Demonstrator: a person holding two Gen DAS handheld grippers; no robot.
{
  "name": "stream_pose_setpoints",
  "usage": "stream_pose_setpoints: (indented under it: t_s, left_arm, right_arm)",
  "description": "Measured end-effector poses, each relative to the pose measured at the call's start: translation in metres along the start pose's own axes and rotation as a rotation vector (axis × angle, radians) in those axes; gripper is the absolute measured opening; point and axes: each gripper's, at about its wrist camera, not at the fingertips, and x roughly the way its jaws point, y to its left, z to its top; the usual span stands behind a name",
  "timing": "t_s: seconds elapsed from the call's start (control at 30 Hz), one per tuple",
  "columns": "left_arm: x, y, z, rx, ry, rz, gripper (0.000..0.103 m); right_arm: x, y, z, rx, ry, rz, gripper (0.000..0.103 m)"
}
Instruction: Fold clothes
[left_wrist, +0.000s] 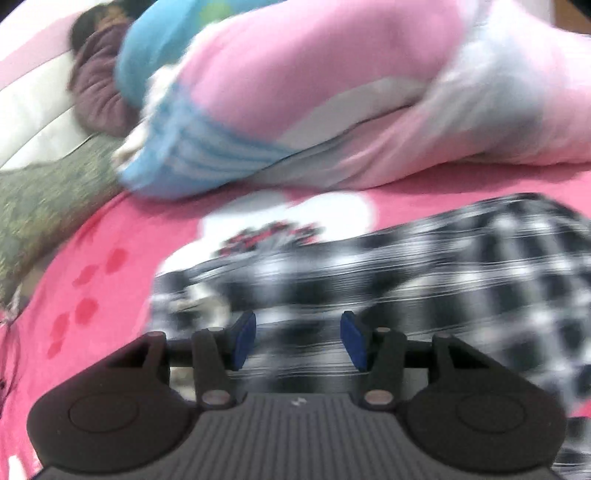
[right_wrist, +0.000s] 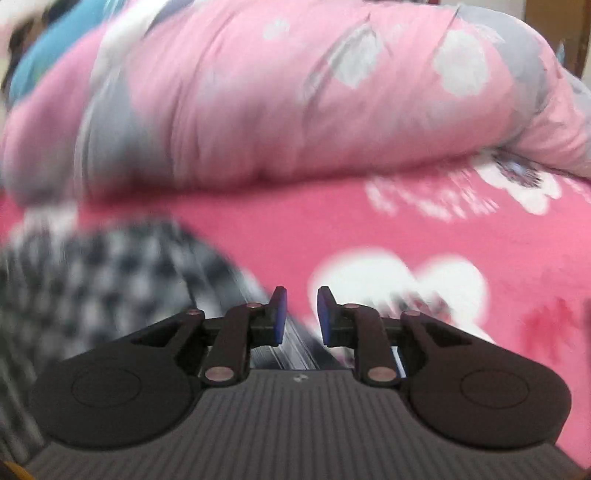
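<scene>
- bright pink bedsheet (left_wrist: 155, 229) with white hearts and red marks as the work surface, both views smeared with motion blur
- left gripper (left_wrist: 298, 339): released, blue pads (left_wrist: 245, 339) set well apart, nothing between them
- directly under and ahead of the left gripper: black-and-white checked garment (left_wrist: 424, 266), spread on the sheet, filling the lower right of the left view
- pads above the checked cloth; touching or not, cannot tell through the blur
- beyond the checked garment in the left view: white heart print, then a big pink quilt (left_wrist: 314, 74) heaped across the back
- blue striped cloth (left_wrist: 184, 147) tucked under the quilt's left end
- further left: solid blue cloth (left_wrist: 155, 44), mauve garment (left_wrist: 99, 92) bunched up, olive patterned fabric (left_wrist: 44, 199) lying along the sheet's left edge
- cream surface (left_wrist: 33, 110) behind the mauve garment at far left
- right gripper (right_wrist: 302, 314): jaws narrow, small gap between the blue pads (right_wrist: 280, 317), nothing visibly pinched, so released
- streaked checked cloth just below the right gripper's gap, close under the fingers; contact unclear
- checked garment mostly left of the right gripper in its view, edge running down toward the jaw
- to the right of the right gripper: bare pink sheet with a large white heart (right_wrist: 399, 280)
- behind, across the whole top of the right view: same pink quilt with grey and white flower print, resting on the sheet
- sliver of blue cloth at upper left of the right view, brown wall or door at upper right, too small to tell
</scene>
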Motion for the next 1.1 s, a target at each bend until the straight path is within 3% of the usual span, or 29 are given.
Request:
stream_pose_setpoints:
  t_s: [0.1,0.27,0.5,0.6,0.63,0.8,0.97,1.1]
  left_arm:
    - [-0.013,-0.053,-0.002,0.106,0.000,-0.129,0.054]
    - [-0.032,-0.136,-0.016,0.223,0.002,-0.273,0.054]
    - [-0.027,-0.219,-0.021,0.340,-0.001,-0.296,0.053]
    - [-0.019,-0.243,-0.021,0.378,-0.004,-0.276,0.049]
    - [-0.016,-0.250,-0.020,0.391,-0.005,-0.268,0.048]
    - [-0.006,-0.268,-0.023,0.432,0.026,-0.230,0.043]
    - [-0.004,-0.274,-0.022,0.448,0.039,-0.214,0.043]
    - [-0.002,-0.271,-0.019,0.444,0.055,-0.224,0.044]
  right_arm:
    - [-0.019,-0.003,-0.041,-0.081,0.081,-0.042,0.020]
    - [-0.031,-0.004,-0.097,-0.217,0.198,-0.068,0.027]
    - [-0.026,0.002,-0.133,-0.454,0.221,0.002,0.042]
    - [-0.017,-0.007,-0.142,-0.500,0.216,-0.005,0.030]
    - [-0.016,-0.011,-0.143,-0.503,0.212,-0.012,0.004]
    - [-0.031,-0.061,-0.104,-0.404,0.132,-0.068,0.002]
    - [-0.029,-0.121,-0.020,-0.374,0.052,-0.092,0.002]
    - [0.000,-0.162,0.041,-0.404,0.071,-0.063,0.002]
